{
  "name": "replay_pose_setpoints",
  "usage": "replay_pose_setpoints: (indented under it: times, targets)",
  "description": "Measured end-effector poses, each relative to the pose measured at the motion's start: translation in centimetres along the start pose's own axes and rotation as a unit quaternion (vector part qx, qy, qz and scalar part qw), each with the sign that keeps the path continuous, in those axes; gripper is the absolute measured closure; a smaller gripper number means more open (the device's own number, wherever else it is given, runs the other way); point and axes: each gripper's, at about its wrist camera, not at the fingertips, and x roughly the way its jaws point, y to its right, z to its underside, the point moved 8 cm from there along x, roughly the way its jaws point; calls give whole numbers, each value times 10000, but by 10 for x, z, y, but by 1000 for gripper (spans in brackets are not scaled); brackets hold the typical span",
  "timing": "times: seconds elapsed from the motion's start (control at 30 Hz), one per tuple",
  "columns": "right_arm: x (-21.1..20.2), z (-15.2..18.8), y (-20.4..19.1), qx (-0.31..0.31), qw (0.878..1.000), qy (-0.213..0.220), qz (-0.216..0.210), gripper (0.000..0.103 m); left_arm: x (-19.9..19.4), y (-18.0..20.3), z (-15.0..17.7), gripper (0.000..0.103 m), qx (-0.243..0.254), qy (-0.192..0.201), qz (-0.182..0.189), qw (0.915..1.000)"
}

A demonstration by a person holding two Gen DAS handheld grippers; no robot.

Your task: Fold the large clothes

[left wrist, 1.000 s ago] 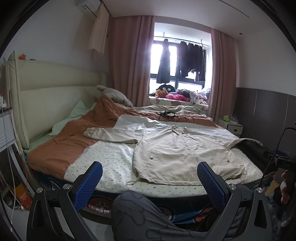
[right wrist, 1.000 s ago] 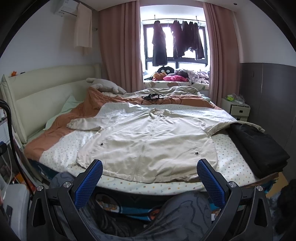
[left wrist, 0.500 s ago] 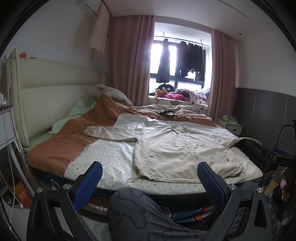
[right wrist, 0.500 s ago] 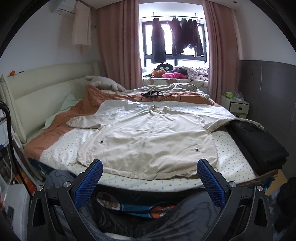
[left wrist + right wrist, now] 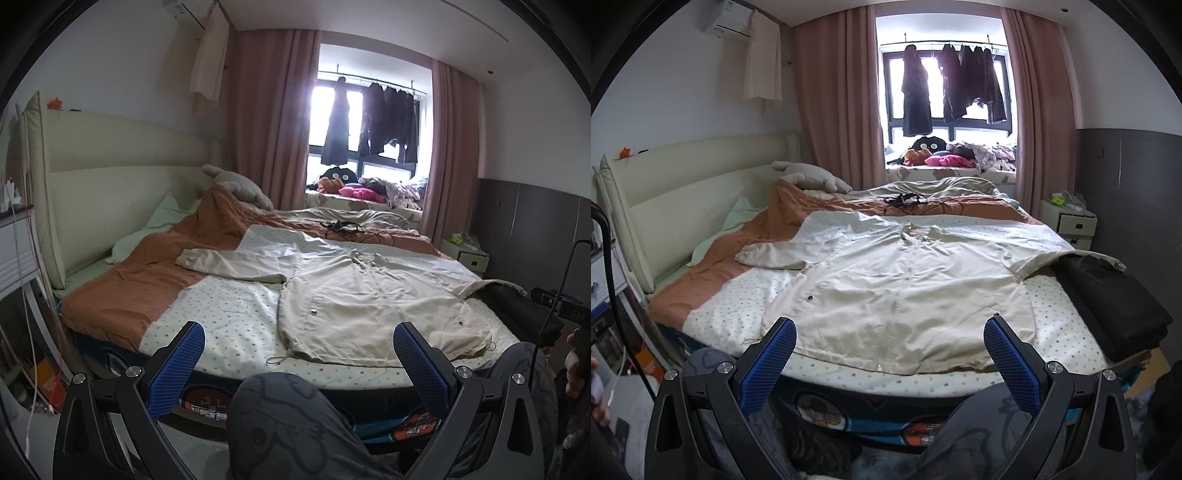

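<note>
Your left gripper (image 5: 299, 363) and right gripper (image 5: 890, 362) both hang spread apart, empty, off the bed's (image 5: 713, 314) foot edge, where the cream zip-front jacket (image 5: 905, 291) lies flat.

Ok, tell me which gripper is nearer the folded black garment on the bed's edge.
Right. The right gripper hangs before the jacket's hem, the black garment just to its right. The left gripper sits further left, off the jacket's other corner.

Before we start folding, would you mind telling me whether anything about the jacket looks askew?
The beige jacket lies flat, front up, but its right sleeve drapes over the folded black garment at the bed's edge rather than lying on the sheet. Both grippers are open and clear of it.
</note>
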Motion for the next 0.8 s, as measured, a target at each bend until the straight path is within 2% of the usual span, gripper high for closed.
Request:
replay_pose_setpoints:
  times: [0.23,0.37,0.5,0.6,0.8]
  targets:
    - [25,-3,4,51,9998,-135,-148,1,24,-4,-4,1,-98,-162,-78,9998]
    - [50,-4,9,116,9992,-256,-289,2,46,-6,-4,1,97,-311,-166,9993]
    - [80,-10,17,202,9991,-308,-218,1,79,-15,-2,1,-85,-560,-214,9982]
    - [100,-17,20,320,9983,-379,-321,1,100,-21,-2,1,-187,-654,-257,9974]
    - [141,-32,19,188,9983,-431,-345,1,143,-30,-11,1,-229,-827,-421,9954]
